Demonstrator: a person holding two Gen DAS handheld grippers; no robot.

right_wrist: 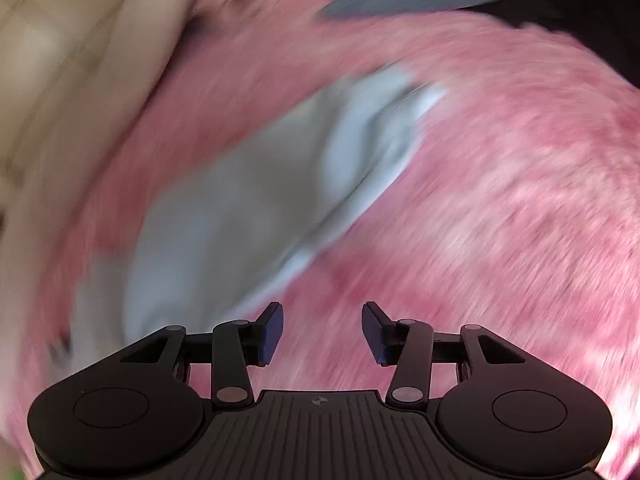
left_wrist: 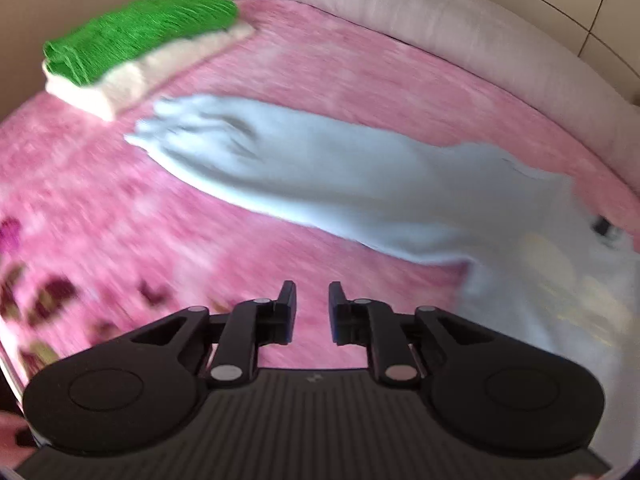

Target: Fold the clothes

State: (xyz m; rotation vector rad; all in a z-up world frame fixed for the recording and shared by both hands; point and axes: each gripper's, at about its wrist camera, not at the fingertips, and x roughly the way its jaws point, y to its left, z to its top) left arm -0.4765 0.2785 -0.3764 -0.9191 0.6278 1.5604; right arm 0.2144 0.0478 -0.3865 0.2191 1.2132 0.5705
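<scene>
Pale top [left_wrist: 360, 184] lies spread on pink bed [left_wrist: 320, 64], sleeve out, prob. ready for folding; left gripper [left_wrist: 312, 300] & right gripper [right_wrist: 322, 320] both apart, empty, over bed; folded stack [left_wrist: 136, 52] parked far corner.

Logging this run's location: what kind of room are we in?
Most likely a bedroom: a pink blanket covers a bed, a long pale pillow lies along its edge, and folded clothes are stacked beside a white garment.
</scene>
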